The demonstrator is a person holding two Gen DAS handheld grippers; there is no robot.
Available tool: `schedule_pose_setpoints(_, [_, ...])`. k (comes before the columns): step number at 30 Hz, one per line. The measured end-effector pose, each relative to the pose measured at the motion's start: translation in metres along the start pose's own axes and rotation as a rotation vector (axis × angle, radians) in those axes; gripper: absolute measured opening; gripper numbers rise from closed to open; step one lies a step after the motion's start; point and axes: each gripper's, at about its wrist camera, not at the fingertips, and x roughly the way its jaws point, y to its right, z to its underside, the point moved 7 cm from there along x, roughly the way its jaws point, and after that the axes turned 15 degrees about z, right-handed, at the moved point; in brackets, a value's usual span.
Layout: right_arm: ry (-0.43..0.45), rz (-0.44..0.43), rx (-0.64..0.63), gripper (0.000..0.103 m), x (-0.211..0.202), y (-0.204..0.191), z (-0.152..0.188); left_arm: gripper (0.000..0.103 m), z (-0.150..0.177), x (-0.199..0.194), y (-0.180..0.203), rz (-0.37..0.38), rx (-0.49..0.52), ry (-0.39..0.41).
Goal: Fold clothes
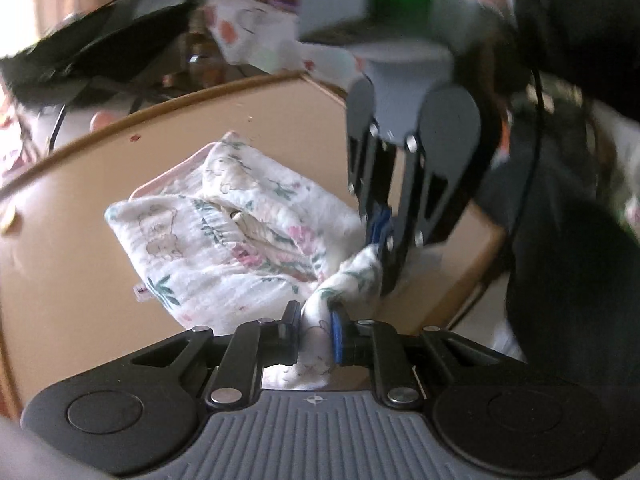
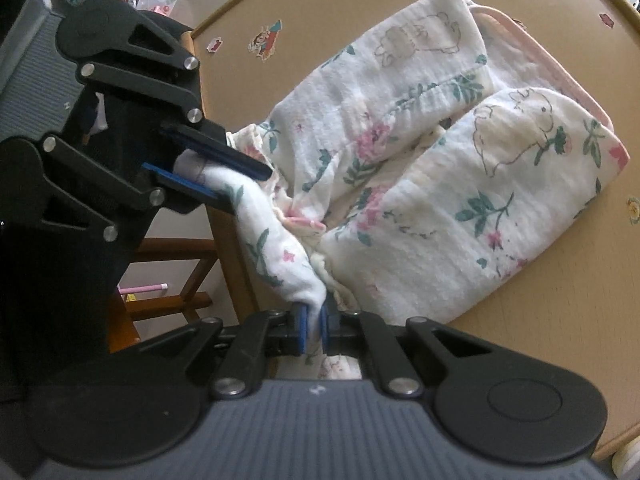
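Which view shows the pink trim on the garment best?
The right wrist view. The pink trim runs as a long band along the far edge of the floral garment, sharp and unblocked. The left wrist view shows only a short, blurred stretch at the garment's far corner.

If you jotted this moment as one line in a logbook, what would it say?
task: fold clothes | left gripper: shut on floral garment | right gripper: shut on same garment | garment on round table

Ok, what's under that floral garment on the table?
The floral garment lies on the tan table; a pink-edged layer peeks from beneath its far edge. Anything else under it is covered. Its near corner hangs between both grippers, off the table.
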Motion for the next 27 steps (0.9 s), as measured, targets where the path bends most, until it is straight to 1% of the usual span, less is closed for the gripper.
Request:
schedule_pose_setpoints(1, [0.001, 0.001, 0.001, 0.005, 0.000, 0.000, 0.000, 0.020, 0.001, 0.000, -0.002, -0.004, -0.034, 0.021])
schedule_pose_setpoints(3, [0.003, 0.003, 0.002, 0.005, -0.001, -0.001, 0.001, 0.020, 0.005, 0.004, -0.009, -0.027, -0.116, 0.038])
schedule_pose_setpoints(5, [0.007, 0.004, 0.007, 0.005, -0.001, -0.001, 0.002, 0.021, 0.009, 0.006, -0.019, -0.045, -0.225, 0.065])
schedule_pose_setpoints(7, [0.024, 0.008, 0.012, 0.006, -0.003, -0.002, 0.005, 0.022, 0.012, 0.008, -0.027, -0.050, -0.322, 0.093])
schedule_pose_setpoints(9, [0.051, 0.021, 0.013, 0.008, -0.005, -0.004, 0.008, 0.022, 0.014, 0.010, -0.034, -0.049, -0.393, 0.112])
schedule_pose_setpoints(13, [0.130, 0.103, -0.013, 0.015, -0.019, -0.010, 0.011, 0.022, 0.018, 0.013, -0.035, -0.058, -0.436, 0.118])
schedule_pose_setpoints(14, [0.157, 0.135, -0.023, 0.020, -0.025, -0.012, 0.014, 0.022, 0.019, 0.015, -0.036, -0.060, -0.443, 0.120])
schedule_pose_setpoints(16, [0.210, 0.213, -0.045, 0.025, -0.037, -0.017, 0.021, 0.022, 0.020, 0.016, -0.039, -0.060, -0.463, 0.132])
schedule_pose_setpoints(19, [0.278, 0.334, -0.044, 0.026, -0.052, -0.017, 0.034, 0.022, 0.024, 0.019, -0.040, -0.054, -0.490, 0.154])
schedule_pose_setpoints(21, [0.335, 0.411, -0.011, 0.026, -0.062, -0.016, 0.041, 0.022, 0.025, 0.021, -0.042, -0.051, -0.513, 0.173])
schedule_pose_setpoints(24, [0.414, 0.506, 0.077, 0.026, -0.073, -0.015, 0.052, 0.022, 0.027, 0.022, -0.044, -0.046, -0.542, 0.196])
schedule_pose_setpoints(27, [0.485, 0.544, 0.138, 0.026, -0.077, -0.022, 0.070, 0.022, 0.028, 0.022, -0.044, -0.046, -0.555, 0.205])
